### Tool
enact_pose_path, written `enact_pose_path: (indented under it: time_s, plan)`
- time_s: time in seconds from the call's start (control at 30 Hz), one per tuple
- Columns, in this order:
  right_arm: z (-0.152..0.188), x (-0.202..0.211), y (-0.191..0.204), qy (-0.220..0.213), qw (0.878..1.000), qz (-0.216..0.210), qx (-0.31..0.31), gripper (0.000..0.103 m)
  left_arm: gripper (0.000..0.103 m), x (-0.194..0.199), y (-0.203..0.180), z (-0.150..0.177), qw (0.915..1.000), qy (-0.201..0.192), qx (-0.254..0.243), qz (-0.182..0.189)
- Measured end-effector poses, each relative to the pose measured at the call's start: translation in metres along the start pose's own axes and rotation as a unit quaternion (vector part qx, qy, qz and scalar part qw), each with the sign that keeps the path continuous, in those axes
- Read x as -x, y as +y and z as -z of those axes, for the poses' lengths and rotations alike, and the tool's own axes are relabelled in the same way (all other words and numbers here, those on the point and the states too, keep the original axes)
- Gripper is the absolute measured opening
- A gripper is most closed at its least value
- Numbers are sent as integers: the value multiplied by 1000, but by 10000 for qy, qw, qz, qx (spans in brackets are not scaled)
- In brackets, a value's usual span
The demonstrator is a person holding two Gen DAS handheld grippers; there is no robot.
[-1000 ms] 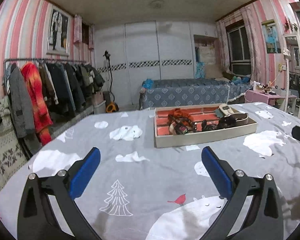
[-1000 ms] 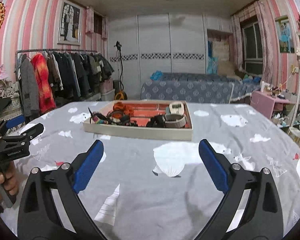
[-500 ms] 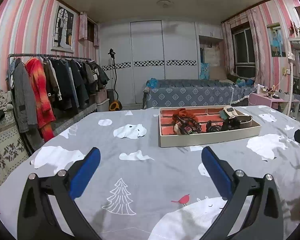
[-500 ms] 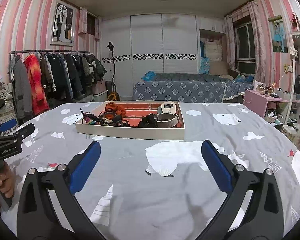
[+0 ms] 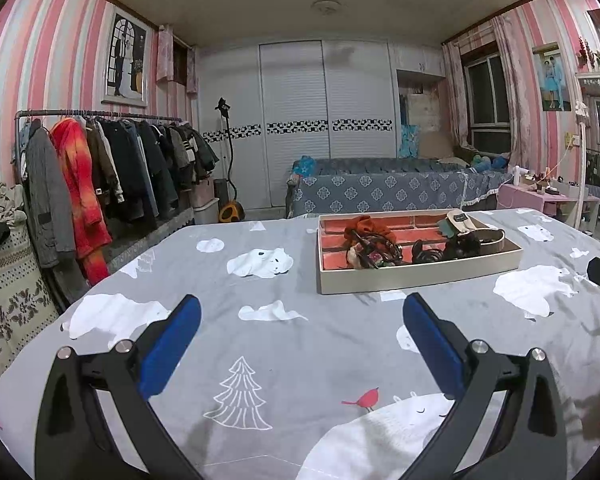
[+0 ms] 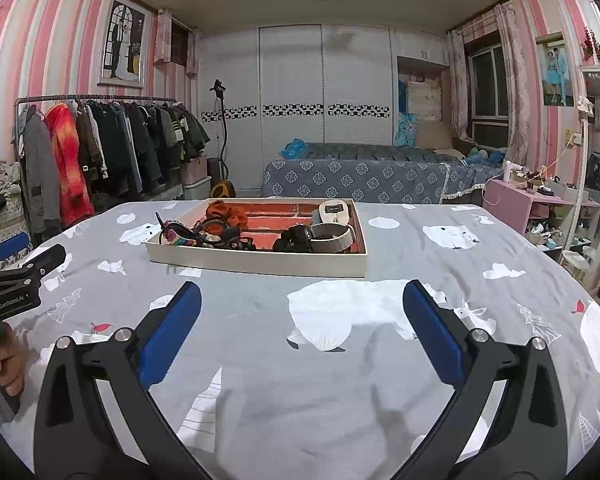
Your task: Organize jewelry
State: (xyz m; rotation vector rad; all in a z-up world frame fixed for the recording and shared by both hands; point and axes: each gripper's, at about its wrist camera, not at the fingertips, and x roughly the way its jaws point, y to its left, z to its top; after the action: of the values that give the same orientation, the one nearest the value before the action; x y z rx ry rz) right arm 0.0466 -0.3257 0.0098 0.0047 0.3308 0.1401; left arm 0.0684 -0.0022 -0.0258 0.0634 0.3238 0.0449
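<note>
Both grippers hover above the grey bear-print bedspread [image 6: 340, 360], well short of the work: the left gripper [image 5: 300, 334] and the right gripper [image 6: 302, 320] each have their blue-padded fingers [image 6: 172, 328] spread wide and released, with nothing between them. The jewelry sits in a shallow cream tray [image 6: 256, 262] with a brick-red floor, lying on the bed at about 12 o'clock from the right gripper and about 1 o'clock from the left. Inside it, an orange scrunchie [image 6: 226, 212] lies toward the far left corner, a dark tangle of bands and bracelets [image 6: 204, 236] heaps along the near left wall, a wide grey band [image 6: 334, 238] curls on the right, and a small pale card [image 6: 332, 212] leans behind it. All of it looks light. The scrunchie should be soft and forgiving, best pinched across its bunched middle. The tangle looks the hardest: thin, slippery loops likely hook one another, so lifting one strand at its outer edge, at about 9 o'clock of the heap, should drag less along. The grey band seems springy and would take a grip across its wall. Finer details of the pieces are too small to tell.
</note>
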Motion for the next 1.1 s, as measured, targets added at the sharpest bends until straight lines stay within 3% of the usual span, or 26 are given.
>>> enact_pose_path:
  time_s: [1.1]
  plan:
    - [2,3,1,-65,10000,58,36,98,99,3,1,-1,10000,-38,0,17]
